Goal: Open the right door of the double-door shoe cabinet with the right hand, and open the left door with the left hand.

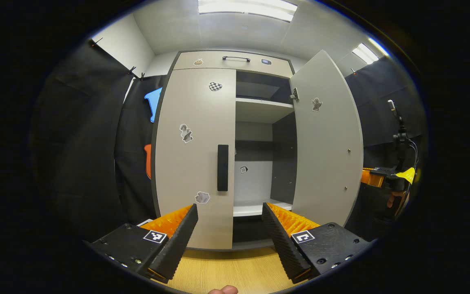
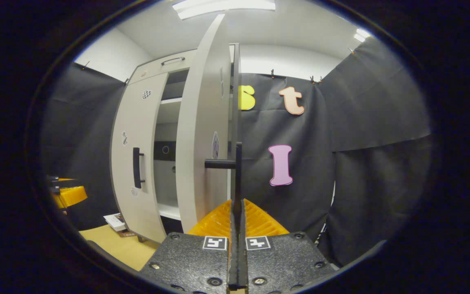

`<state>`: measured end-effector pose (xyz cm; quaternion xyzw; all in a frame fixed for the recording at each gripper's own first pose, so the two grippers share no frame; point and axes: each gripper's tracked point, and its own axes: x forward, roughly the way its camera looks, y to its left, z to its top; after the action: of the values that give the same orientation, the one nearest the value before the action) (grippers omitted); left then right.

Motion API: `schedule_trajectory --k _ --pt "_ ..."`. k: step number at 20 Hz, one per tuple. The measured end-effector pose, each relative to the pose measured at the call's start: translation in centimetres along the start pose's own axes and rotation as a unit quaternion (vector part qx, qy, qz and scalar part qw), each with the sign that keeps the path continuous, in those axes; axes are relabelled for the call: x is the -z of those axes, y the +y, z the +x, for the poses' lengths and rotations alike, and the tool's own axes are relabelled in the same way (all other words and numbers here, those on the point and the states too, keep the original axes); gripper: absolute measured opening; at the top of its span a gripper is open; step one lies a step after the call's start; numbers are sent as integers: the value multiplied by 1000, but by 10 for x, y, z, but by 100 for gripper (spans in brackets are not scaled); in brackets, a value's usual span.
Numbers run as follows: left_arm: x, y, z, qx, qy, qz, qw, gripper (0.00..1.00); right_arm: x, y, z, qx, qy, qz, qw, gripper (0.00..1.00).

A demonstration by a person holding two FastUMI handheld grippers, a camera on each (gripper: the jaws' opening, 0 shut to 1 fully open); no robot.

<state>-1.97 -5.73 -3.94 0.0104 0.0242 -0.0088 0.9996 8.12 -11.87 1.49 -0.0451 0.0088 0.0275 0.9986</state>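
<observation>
My left gripper (image 1: 230,212) hangs wide apart, gripping nothing, before the closed pale grey left door (image 1: 194,155) with its one black bar handle (image 1: 222,167). My right gripper (image 2: 236,208) is pressed together on the open right door's black handle (image 2: 237,163); that grey right door (image 2: 202,134) stands swung out. Two white shelves (image 1: 261,108) show inside.

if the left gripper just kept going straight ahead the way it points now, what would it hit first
Most likely the left door's free edge, around its black handle. The left gripper is open and centred near there, though depth is unclear.
</observation>
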Motion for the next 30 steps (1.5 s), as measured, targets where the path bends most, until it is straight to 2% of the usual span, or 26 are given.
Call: schedule_trajectory --k 5,9,13,15,17,18,20,21,23,24,28,30 --pt "7 2 3 3 8 -8 1000 95 6 -1 -43 19 3 -14 1000 4" --pt "12 3 7 11 12 -21 1000 95 -6 6 -78 28 -9 -11 1000 4" --pt "15 10 4 7 12 -17 1000 95 -17 50 -86 -10 -17 15 1000 4" --pt "18 19 3 3 14 -17 1000 95 -20 85 -76 -35 -19 18 999 4" --pt "16 24 6 1 13 -21 1000 95 -21 108 -53 -38 -20 15 999 2" --pt "12 27 8 0 6 -22 1000 95 -19 112 -40 -26 -20 11 999 6" --pt "2 32 17 1 -12 -18 1000 95 -6 124 -24 -13 -10 9 1000 58" --pt "-5 34 25 -2 -22 -14 1000 95 1 133 -21 -19 -3 11 1000 72" --pt "-18 38 44 -5 -38 -8 999 95 6 140 -21 -19 -1 9 1000 70" --pt "-25 39 56 -7 -45 -10 999 95 7 139 -23 -16 -5 3 1000 75" --pt "-46 27 116 7 -47 -26 999 95 3 133 -38 -16 -17 -7 1000 82" --pt "-55 25 144 -6 -48 -8 999 95 2 128 -42 -17 -19 -5 1000 80"
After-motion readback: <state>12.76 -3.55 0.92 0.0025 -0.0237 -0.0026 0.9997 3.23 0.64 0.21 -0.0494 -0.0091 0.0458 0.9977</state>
